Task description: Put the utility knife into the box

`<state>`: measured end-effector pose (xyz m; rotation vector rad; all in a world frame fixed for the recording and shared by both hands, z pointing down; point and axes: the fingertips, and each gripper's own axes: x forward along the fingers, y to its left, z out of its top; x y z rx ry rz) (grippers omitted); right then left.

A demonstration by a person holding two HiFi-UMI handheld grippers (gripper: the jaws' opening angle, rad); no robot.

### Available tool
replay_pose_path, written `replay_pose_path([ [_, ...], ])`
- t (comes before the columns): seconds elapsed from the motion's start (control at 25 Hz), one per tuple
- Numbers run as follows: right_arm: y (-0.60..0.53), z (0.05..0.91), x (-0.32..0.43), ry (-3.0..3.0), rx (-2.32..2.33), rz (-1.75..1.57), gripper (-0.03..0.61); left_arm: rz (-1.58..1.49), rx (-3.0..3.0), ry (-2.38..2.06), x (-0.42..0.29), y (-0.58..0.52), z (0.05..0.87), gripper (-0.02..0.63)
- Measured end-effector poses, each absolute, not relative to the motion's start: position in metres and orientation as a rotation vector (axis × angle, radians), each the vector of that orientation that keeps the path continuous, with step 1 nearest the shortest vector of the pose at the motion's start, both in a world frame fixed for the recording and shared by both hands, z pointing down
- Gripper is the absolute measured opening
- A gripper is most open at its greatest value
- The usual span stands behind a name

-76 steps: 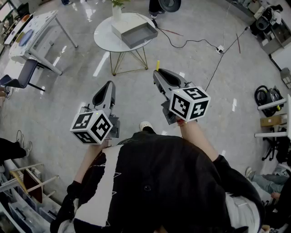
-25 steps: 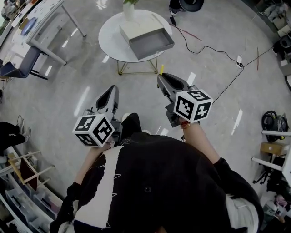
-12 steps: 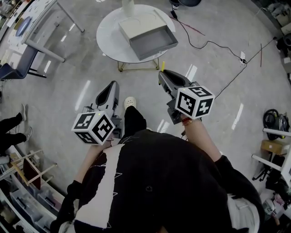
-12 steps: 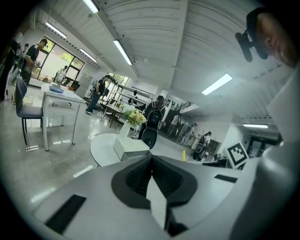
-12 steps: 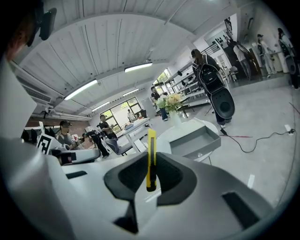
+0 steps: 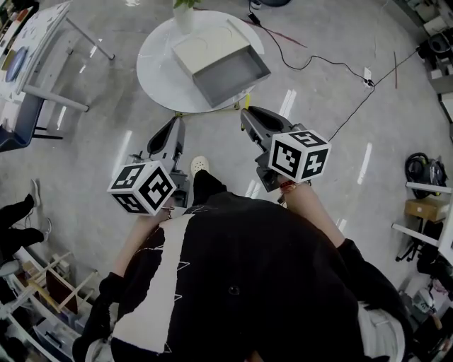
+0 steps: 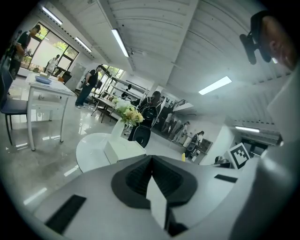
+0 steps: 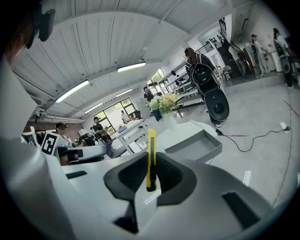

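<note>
A yellow utility knife [image 8: 151,159] stands upright between the pads of my right gripper [image 8: 151,174], which is shut on it. Its tip pokes above the jaws. In the head view the right gripper [image 6: 253,121] is held just short of the round white table [image 6: 159,63]. An open grey box [image 6: 230,72] with a white lid part behind it rests on that table. The box [image 8: 194,145] also shows ahead in the right gripper view. My left gripper [image 6: 170,140] is level with the right one, its jaws shut with nothing in them [image 7: 151,174].
A white vase of flowers [image 6: 184,14] stands at the table's far edge. A black cable [image 6: 318,65] runs over the floor on the right. A white desk [image 6: 42,49] stands at the left, shelving [image 6: 42,297] at the lower left. The person's shoe [image 6: 199,166] is between the grippers.
The person has walked toward the round table, so table and box are nearer. Both grippers keep the same pose, and the knife stays held in the right one.
</note>
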<state>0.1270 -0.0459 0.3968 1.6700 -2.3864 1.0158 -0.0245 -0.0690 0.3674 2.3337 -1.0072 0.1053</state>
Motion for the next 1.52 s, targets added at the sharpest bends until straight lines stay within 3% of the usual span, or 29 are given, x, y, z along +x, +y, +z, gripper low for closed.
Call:
replay_pose_path([
  [0.72, -0.156, 0.393, 0.123, -2.294, 1.851, 1.054, 0.055, 0.110, 2.406, -0.949, -0.055, -0.193, 0.351, 0.012],
  [1.52, -0.183, 0.502, 0.140, -1.968, 1.829, 1.067, 0.055, 0.106, 2.259, -1.099, -0.117, -0.228, 0.392, 0.012],
])
